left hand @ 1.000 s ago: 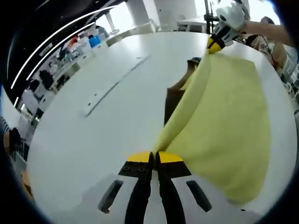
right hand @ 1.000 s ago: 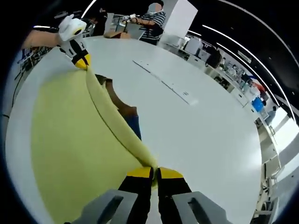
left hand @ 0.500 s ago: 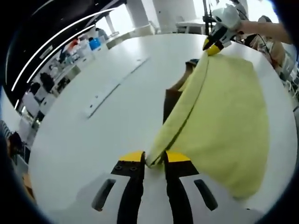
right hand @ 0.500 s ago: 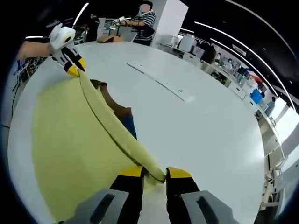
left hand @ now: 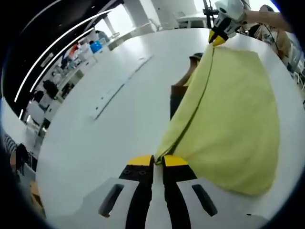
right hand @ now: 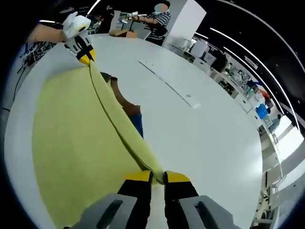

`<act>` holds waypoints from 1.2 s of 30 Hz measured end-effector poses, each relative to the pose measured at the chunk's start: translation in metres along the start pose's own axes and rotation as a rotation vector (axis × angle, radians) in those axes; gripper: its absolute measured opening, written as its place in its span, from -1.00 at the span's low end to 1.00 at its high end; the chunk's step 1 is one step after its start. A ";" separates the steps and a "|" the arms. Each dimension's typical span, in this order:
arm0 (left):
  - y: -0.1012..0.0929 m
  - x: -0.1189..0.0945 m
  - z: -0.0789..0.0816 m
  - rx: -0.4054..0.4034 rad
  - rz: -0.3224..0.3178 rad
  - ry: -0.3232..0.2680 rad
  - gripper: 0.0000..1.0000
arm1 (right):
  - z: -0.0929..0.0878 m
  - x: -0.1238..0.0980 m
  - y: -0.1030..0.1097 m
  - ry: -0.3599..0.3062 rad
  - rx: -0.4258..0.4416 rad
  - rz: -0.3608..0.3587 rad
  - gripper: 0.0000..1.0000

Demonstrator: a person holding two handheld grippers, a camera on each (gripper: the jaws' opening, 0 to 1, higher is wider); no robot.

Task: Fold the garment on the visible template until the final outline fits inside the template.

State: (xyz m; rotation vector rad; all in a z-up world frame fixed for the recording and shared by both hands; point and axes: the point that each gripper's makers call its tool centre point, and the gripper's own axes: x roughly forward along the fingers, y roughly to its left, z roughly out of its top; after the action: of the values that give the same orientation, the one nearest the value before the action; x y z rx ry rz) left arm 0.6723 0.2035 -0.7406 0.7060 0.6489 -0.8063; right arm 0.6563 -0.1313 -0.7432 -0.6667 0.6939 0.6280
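- Garment [left hand: 233, 114]: a pale yellow cloth spread on the white counter [left hand: 119, 129], one long edge lifted off the surface and drawn into a taut line between the two grippers; seen also in the right gripper view [right hand: 71, 143].
- Left gripper [left hand: 157, 160]: jaws pressed together on one corner of the yellow cloth, low in its own view; in the right gripper view it appears at the far end of the lifted edge [right hand: 86, 59], yellow tips pinching the cloth.
- Right gripper [right hand: 157, 176]: jaws likewise closed on the opposite corner of the same edge; in the left gripper view it appears at the far end [left hand: 217, 38], held by a person's hand.
- Template [left hand: 178, 93]: a brown panel lying flat on the counter, partly covered by the garment; a blue patch [right hand: 137, 125] shows beside it at the cloth's edge.
- Progress, as judged: a fold appears to be in hand, the edge raised but not yet laid over. The outline is far wider than the exposed brown panel, so most folding remains.
- Background: shelving and a standing person beyond the counter.
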 end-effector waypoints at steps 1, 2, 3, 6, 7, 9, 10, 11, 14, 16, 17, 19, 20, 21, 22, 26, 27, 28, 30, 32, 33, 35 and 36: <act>0.001 -0.001 0.000 -0.008 0.002 -0.006 -0.94 | 0.000 -0.001 0.000 -0.002 -0.005 -0.003 -0.96; -0.001 -0.002 0.001 -0.037 -0.008 -0.018 -0.95 | -0.001 -0.001 -0.002 0.002 -0.009 -0.010 -1.00; -0.001 -0.003 0.001 -0.057 -0.008 -0.023 -0.95 | -0.001 -0.002 -0.003 0.000 -0.008 -0.014 -1.00; 0.000 -0.008 0.004 -0.108 -0.009 -0.053 -0.97 | 0.009 -0.007 -0.009 -0.050 0.048 -0.031 -1.00; 0.002 -0.010 0.006 -0.132 -0.004 -0.066 -0.97 | 0.010 -0.008 -0.010 -0.056 0.055 -0.034 -1.00; 0.006 -0.017 0.011 -0.213 0.003 -0.105 -0.98 | 0.018 -0.012 -0.016 -0.093 0.099 -0.051 -1.00; 0.008 -0.019 0.013 -0.244 0.005 -0.123 -0.98 | 0.020 -0.013 -0.019 -0.103 0.109 -0.058 -1.00; 0.010 -0.022 0.015 -0.278 0.002 -0.144 -0.98 | 0.022 -0.014 -0.021 -0.117 0.135 -0.061 -1.00; 0.015 -0.021 0.009 -0.392 0.002 -0.135 -0.97 | 0.020 -0.008 -0.021 -0.128 0.268 -0.044 -1.00; 0.020 -0.016 0.002 -0.465 0.035 -0.099 -0.97 | 0.024 -0.004 -0.022 -0.165 0.376 -0.033 -1.00; 0.021 -0.013 0.004 -0.473 0.037 -0.107 -0.97 | 0.024 -0.002 -0.023 -0.162 0.395 -0.041 -1.00; 0.018 -0.006 -0.001 -0.479 0.031 -0.077 -0.96 | 0.020 0.006 -0.024 -0.137 0.382 -0.052 -1.00; 0.018 -0.003 -0.004 -0.458 0.040 -0.058 -0.95 | 0.018 0.009 -0.023 -0.129 0.387 -0.052 -1.00; 0.017 -0.001 -0.006 -0.433 0.048 -0.044 -0.94 | 0.016 0.012 -0.022 -0.119 0.389 -0.054 -1.00; 0.017 0.000 -0.007 -0.419 0.057 -0.037 -0.93 | 0.014 0.014 -0.022 -0.112 0.392 -0.060 -1.00; 0.022 0.002 -0.005 -0.446 0.098 -0.057 -0.92 | 0.014 0.013 -0.029 -0.117 0.454 -0.097 -0.97; 0.024 0.002 -0.005 -0.446 0.102 -0.061 -0.89 | 0.014 0.012 -0.030 -0.120 0.456 -0.104 -0.94; 0.025 0.001 -0.005 -0.443 0.108 -0.064 -0.81 | 0.015 0.010 -0.033 -0.125 0.462 -0.112 -0.88; 0.028 -0.001 -0.006 -0.441 0.120 -0.064 -0.67 | 0.016 0.008 -0.034 -0.134 0.477 -0.109 -0.76; 0.030 -0.005 -0.006 -0.452 0.127 -0.080 -0.53 | 0.018 0.005 -0.033 -0.144 0.502 -0.098 -0.59; 0.031 -0.007 -0.006 -0.463 0.130 -0.091 -0.46 | 0.018 0.003 -0.032 -0.146 0.515 -0.086 -0.52; 0.031 -0.012 -0.003 -0.470 0.133 -0.119 -0.31 | 0.020 -0.001 -0.029 -0.154 0.538 -0.064 -0.34; 0.031 -0.015 -0.003 -0.475 0.132 -0.129 -0.23 | 0.020 -0.002 -0.026 -0.152 0.549 -0.048 -0.26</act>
State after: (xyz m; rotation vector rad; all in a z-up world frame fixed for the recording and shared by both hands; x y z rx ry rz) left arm 0.6889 0.2270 -0.7216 0.2586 0.6388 -0.5416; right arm 0.6806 -0.1342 -0.7210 -0.1247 0.6677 0.4106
